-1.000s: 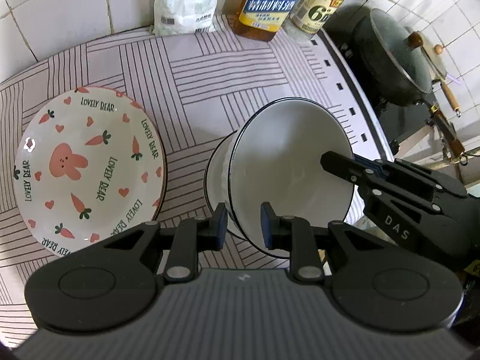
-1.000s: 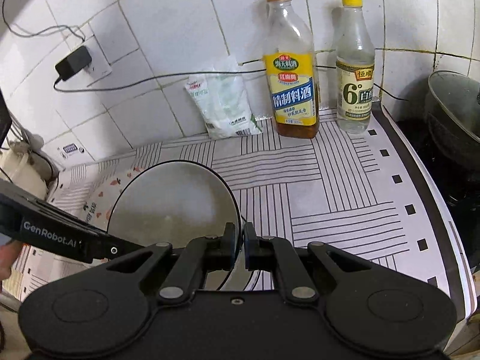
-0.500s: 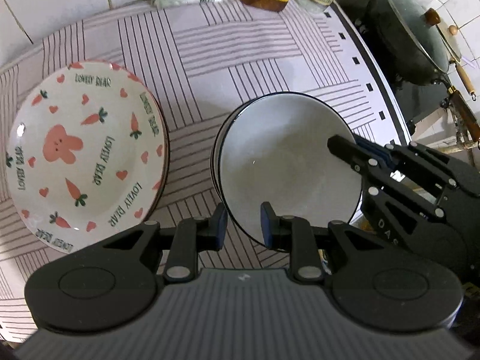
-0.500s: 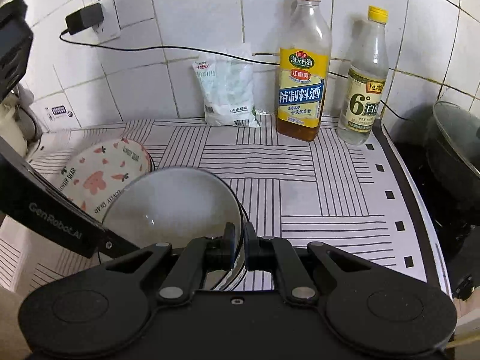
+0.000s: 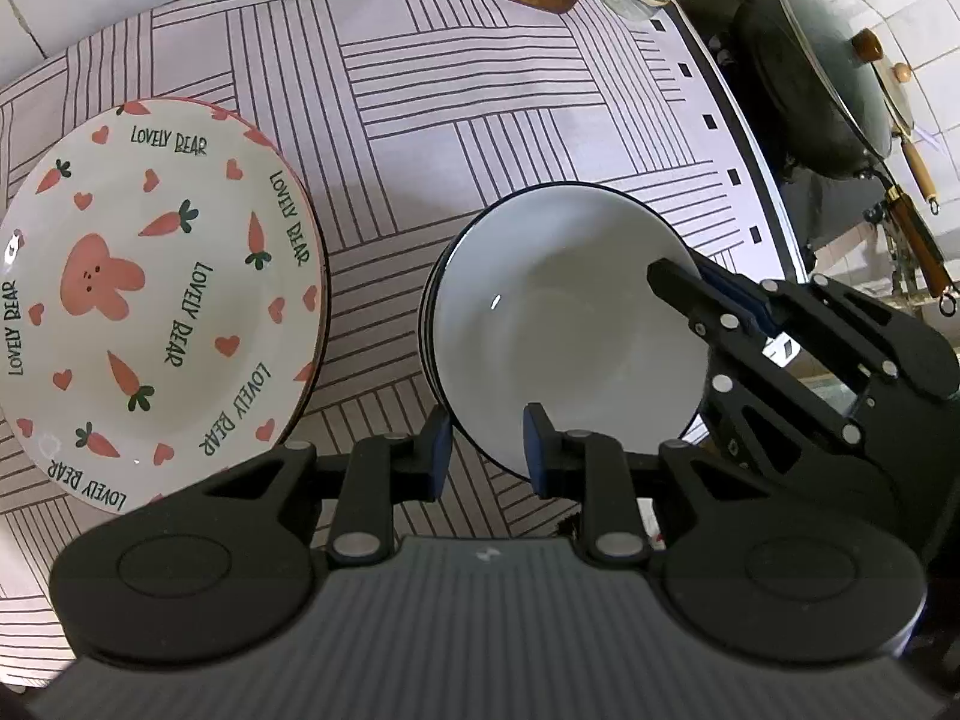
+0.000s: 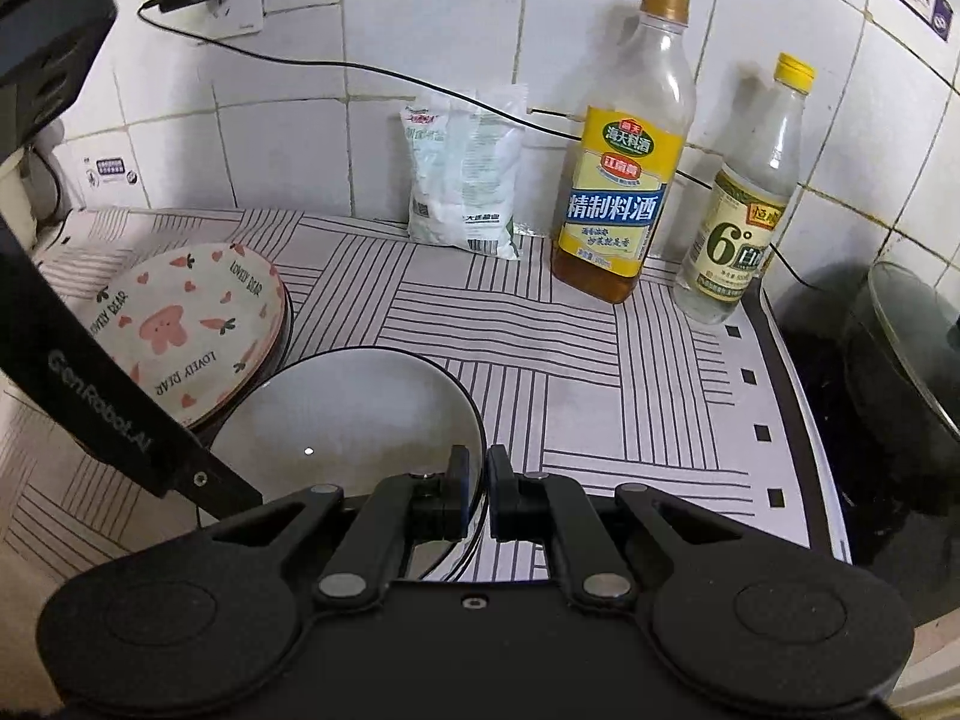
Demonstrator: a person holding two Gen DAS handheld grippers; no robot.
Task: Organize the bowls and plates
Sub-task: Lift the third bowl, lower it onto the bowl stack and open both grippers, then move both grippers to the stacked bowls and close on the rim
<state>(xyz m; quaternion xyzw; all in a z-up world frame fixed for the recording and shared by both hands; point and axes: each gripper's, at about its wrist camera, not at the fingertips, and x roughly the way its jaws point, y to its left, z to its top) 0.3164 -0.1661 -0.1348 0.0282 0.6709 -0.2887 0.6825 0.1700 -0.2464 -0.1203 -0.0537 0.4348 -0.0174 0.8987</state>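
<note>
A white bowl with a dark rim (image 5: 564, 330) sits on top of a stack of like bowls on the striped mat. My right gripper (image 6: 477, 483) is shut on the bowl's (image 6: 354, 414) right rim; it also shows in the left wrist view (image 5: 696, 288). My left gripper (image 5: 485, 450) is open, its fingers straddling the bowl's near rim without pinching it. A stack of rabbit-and-carrot plates (image 5: 150, 294) lies to the left of the bowls, also in the right wrist view (image 6: 192, 324).
A yellow-labelled cooking wine bottle (image 6: 624, 180), a clear vinegar bottle (image 6: 744, 210) and a white bag (image 6: 462, 180) stand against the tiled wall. A dark lidded wok (image 5: 810, 66) sits on the stove to the right. A cable runs along the wall.
The white bowl has gone from steeply tilted to level and come down onto the bowl stack, still gripped by the right gripper. The left gripper stayed open at its rim.
</note>
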